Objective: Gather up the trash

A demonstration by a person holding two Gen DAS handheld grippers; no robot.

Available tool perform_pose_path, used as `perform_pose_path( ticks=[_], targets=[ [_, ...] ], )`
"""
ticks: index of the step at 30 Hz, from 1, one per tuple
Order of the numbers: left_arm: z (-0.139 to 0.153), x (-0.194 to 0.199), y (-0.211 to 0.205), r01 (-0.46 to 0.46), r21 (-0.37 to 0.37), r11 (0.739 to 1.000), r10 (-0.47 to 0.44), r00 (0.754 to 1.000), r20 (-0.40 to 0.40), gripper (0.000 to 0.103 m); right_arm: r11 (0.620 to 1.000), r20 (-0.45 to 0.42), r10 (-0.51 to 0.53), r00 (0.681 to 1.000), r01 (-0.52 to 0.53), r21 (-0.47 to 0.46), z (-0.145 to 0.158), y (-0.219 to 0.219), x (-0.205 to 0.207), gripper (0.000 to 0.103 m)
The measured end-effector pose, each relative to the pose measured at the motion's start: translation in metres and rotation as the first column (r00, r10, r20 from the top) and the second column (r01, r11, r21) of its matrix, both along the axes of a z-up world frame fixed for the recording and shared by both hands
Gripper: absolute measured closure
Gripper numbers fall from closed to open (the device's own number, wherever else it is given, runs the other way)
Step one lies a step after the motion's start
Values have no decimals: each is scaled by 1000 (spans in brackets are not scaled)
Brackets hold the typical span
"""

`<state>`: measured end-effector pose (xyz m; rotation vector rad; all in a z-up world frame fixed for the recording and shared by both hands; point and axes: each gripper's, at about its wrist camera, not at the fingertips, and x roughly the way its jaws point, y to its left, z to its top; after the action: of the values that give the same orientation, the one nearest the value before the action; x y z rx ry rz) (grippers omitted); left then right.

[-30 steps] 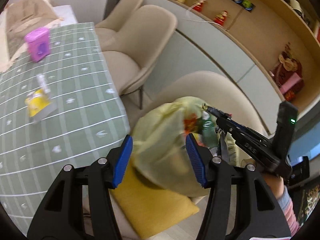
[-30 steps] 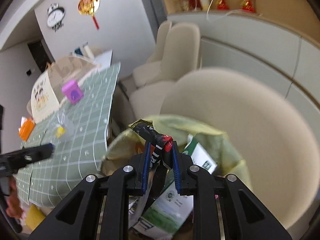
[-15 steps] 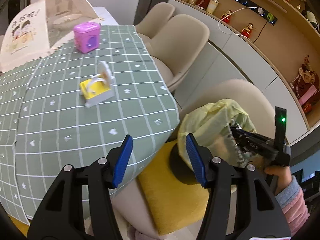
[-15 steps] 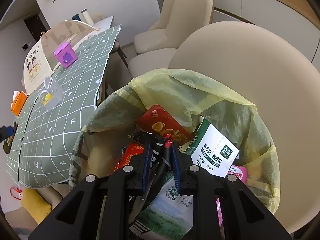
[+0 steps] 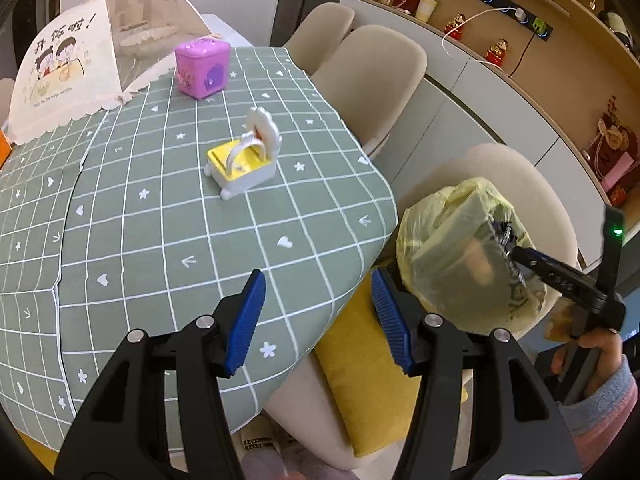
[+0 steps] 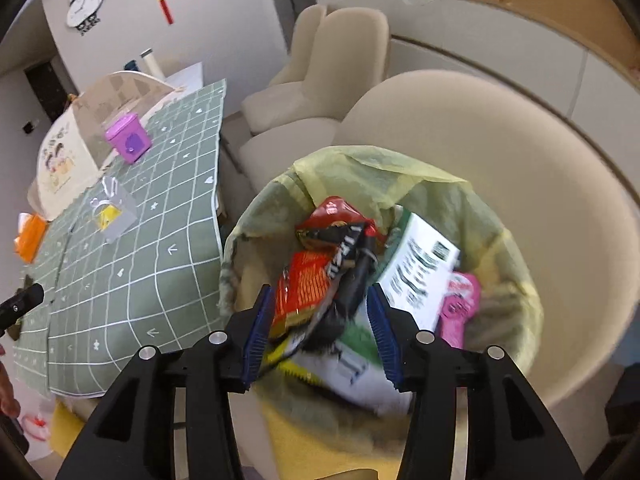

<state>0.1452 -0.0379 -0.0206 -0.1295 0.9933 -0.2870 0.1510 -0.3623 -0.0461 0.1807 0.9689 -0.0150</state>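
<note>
A yellow trash bag [image 6: 420, 188] stands open on a beige chair, full of wrappers. A black and red wrapper [image 6: 340, 264] lies on top of the trash, beside a white and green carton [image 6: 420, 268] and a pink packet [image 6: 460, 304]. My right gripper [image 6: 320, 328] is open just above the bag's mouth, with the wrapper loose between its jaws. In the left wrist view the bag [image 5: 452, 252] sits at the right with the right gripper [image 5: 504, 236] at its mouth. My left gripper [image 5: 318, 320] is open and empty over the table's edge.
A green checked tablecloth covers the table [image 5: 160, 216]. On it stand a yellow and white toy [image 5: 244, 164], a purple box [image 5: 202, 68] and a mesh food cover [image 5: 72, 64]. A yellow cushion [image 5: 368, 380] lies on the near chair. Beige chairs [image 5: 368, 72] line the table's far side.
My right gripper opened and dropped the black and red wrapper into the bag. My left gripper moved back from the bag toward the table.
</note>
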Motion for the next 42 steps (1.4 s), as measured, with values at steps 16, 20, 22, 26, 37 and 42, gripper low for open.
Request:
perform_pose_path(
  ticks=[16, 20, 22, 26, 37, 42],
  targets=[
    [44, -101, -23, -89, 105, 991, 64, 973, 221, 41, 994, 253, 103, 962, -107, 0, 71, 69, -125, 58],
    [52, -138, -36, -137, 137, 981, 92, 952, 292, 41, 984, 256, 178, 950, -176, -31, 70, 79, -154, 58],
    [54, -158, -43, -165, 164, 973, 104, 938, 330, 41, 976, 266, 214, 940, -215, -26, 66, 81, -166, 58],
    [57, -193, -50, -232, 159, 960, 161, 917, 364, 41, 968, 274, 242, 931, -251, -3, 63, 80, -187, 58],
    [62, -227, -74, -252, 205, 946, 155, 905, 397, 41, 959, 328, 280, 902, -279, -49, 65, 81, -215, 58],
    [64, -231, -79, -248, 203, 947, 151, 904, 400, 41, 957, 341, 288, 895, -281, -69, 69, 82, -217, 58]
  ],
)
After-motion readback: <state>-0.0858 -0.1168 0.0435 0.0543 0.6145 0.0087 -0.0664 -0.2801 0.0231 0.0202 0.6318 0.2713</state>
